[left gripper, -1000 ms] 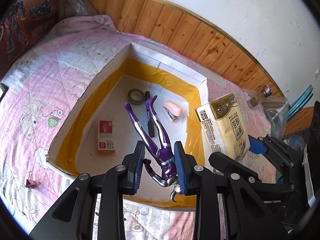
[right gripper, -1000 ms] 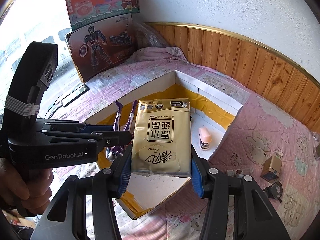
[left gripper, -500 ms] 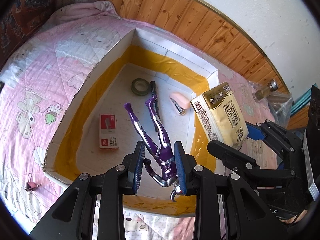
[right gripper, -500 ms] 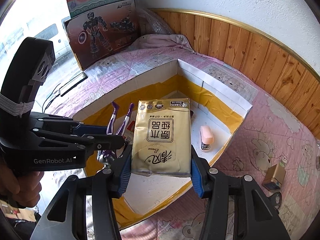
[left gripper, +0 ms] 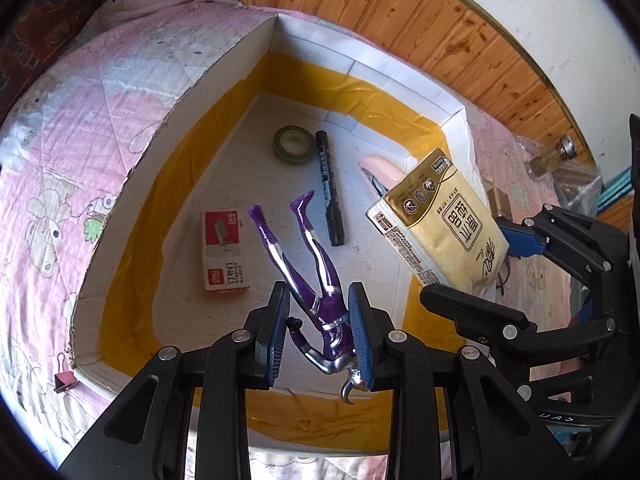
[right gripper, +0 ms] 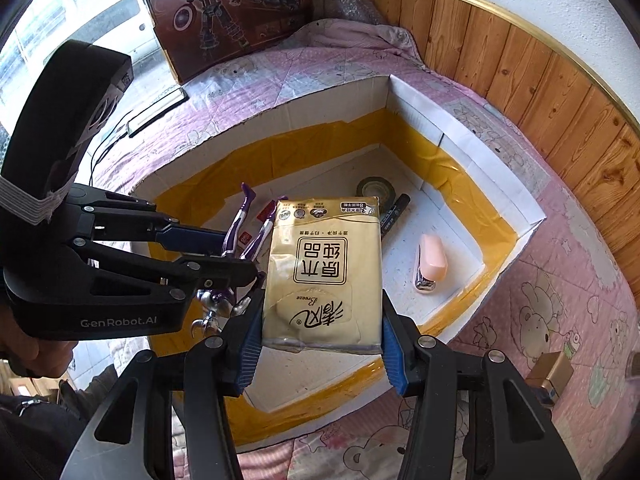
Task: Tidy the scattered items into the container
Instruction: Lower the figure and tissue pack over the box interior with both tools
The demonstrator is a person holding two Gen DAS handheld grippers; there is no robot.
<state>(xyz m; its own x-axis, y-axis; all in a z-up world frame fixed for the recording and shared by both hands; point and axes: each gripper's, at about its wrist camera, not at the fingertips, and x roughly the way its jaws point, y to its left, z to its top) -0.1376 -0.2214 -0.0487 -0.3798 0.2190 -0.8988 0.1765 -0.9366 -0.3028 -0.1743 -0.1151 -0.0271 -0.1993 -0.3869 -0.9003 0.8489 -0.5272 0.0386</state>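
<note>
Four items already lie in the box [left gripper: 224,80] below your claws. Your left gripper [left gripper: 320,332] clasps the purple figure [left gripper: 308,272] and your right gripper [right gripper: 320,344] clamps the tissue pack [right gripper: 324,276], both hanging over it, unreleased; a binder clip [left gripper: 64,376] waits outside.

Bedroom: pink cartoon quilt [left gripper: 80,128], wood-panelled wall [left gripper: 400,12].

Bright daylight floods both views, blown out at the window [right gripper: 76,20] in the right wrist view. Glare shines on the yellow tape [left gripper: 384,96] lining the box. Fisheye distortion bends the wood panelling [left gripper: 440,28], and dark vignetting rings each frame.
</note>
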